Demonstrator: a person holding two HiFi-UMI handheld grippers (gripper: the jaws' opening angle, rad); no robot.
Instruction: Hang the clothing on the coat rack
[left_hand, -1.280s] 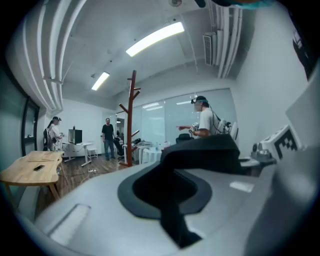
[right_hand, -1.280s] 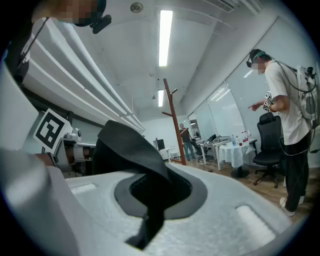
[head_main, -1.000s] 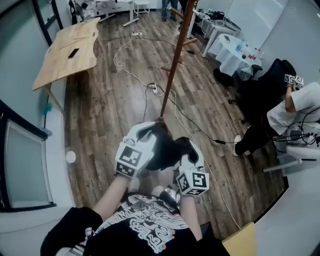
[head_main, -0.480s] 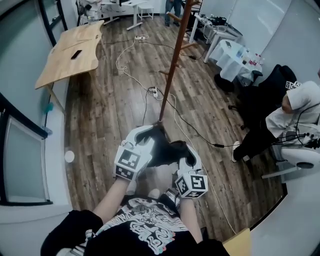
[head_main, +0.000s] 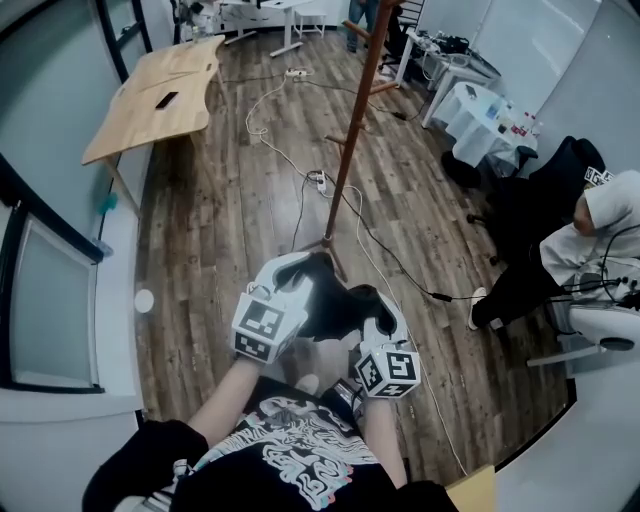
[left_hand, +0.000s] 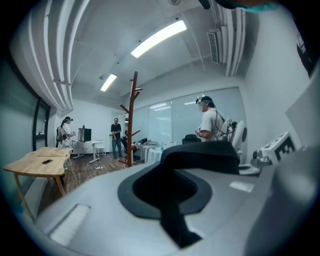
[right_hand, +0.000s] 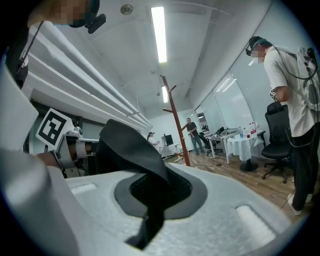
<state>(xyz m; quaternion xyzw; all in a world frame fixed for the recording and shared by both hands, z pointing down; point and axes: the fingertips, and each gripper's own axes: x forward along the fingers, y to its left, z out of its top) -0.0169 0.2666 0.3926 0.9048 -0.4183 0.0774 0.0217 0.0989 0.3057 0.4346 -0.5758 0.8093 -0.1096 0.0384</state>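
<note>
Stage: carrying, nothing hung yet | Grip: left gripper (head_main: 298, 268) and right gripper (head_main: 376, 303) each clamped on the black garment (head_main: 335, 305), stretched between them | Left: coat rack (head_main: 350, 140) well ahead, visible pegs bare

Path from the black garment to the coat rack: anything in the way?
Nothing visible stands in the way. Between the black garment and the coat rack there is only open wood floor; cables lie flat by the rack's base.
</note>
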